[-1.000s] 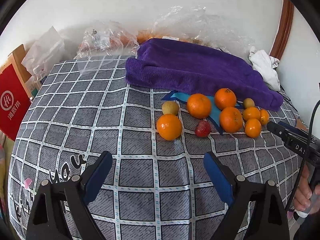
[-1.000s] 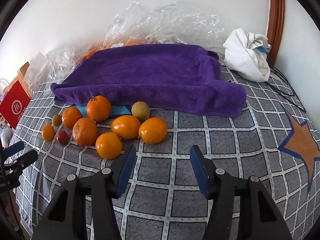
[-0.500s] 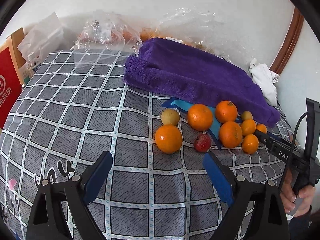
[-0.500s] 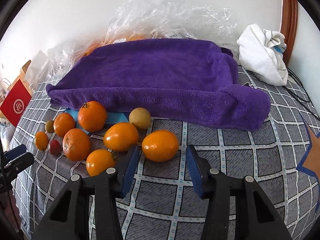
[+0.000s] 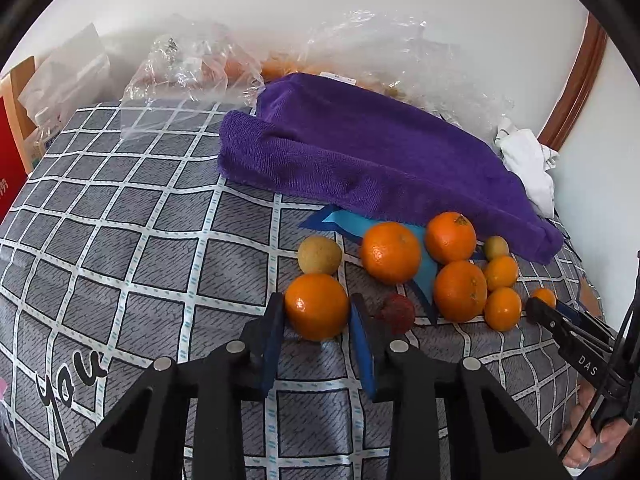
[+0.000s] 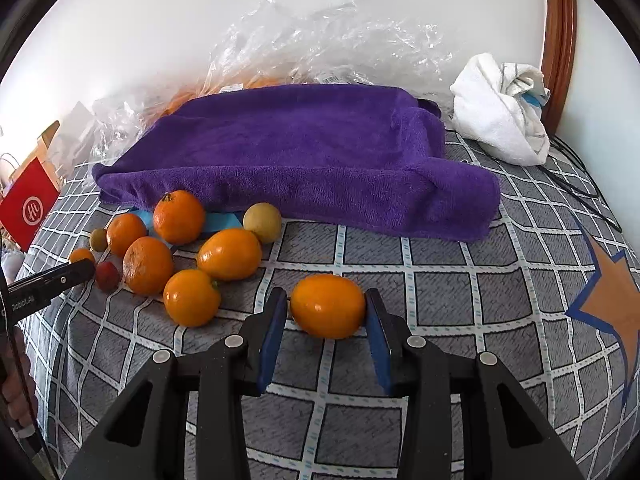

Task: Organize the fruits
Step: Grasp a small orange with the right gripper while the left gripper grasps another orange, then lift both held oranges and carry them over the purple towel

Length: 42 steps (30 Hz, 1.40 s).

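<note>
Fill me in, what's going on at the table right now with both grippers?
Fruit sorting is under way on the checked tablecloth. The left gripper has its fingers on either side of a round orange at the near edge of the fruit cluster, beside the small red fruit. The right gripper brackets an oval orange fruit set apart from the pile. Both fruits sit on the cloth, not lifted. The purple towel lies behind.

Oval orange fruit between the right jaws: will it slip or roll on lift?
The oval orange fruit looks glossy and rounded, so it may slip. The right gripper spans its long axis, so it could pivot. On the checked cloth it probably rolls if released.
</note>
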### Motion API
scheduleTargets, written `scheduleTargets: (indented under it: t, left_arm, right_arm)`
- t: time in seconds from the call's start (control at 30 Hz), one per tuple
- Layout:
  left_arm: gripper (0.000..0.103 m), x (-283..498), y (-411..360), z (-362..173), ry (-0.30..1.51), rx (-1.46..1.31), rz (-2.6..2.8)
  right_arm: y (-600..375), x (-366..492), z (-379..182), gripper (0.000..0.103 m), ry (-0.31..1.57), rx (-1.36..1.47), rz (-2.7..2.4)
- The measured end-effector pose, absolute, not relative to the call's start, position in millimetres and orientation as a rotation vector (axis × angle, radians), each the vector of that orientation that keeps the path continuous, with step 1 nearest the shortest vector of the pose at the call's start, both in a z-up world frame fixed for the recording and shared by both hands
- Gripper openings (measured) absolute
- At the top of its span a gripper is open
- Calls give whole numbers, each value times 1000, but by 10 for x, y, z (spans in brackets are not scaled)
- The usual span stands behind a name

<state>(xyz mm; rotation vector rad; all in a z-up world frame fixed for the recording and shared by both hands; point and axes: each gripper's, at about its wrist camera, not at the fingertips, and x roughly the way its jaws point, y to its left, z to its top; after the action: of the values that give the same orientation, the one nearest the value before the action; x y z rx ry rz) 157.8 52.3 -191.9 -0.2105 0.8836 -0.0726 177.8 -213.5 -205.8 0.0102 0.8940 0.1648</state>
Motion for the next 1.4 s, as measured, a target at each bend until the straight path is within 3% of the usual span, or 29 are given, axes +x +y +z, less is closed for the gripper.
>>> scheduleTargets:
  t: [1.4]
  left_arm:
    - [30, 1416, 791, -1958, 798, -417, -163]
  right_arm:
    - [-2161, 1660, -2007, 38, 837, 24, 165]
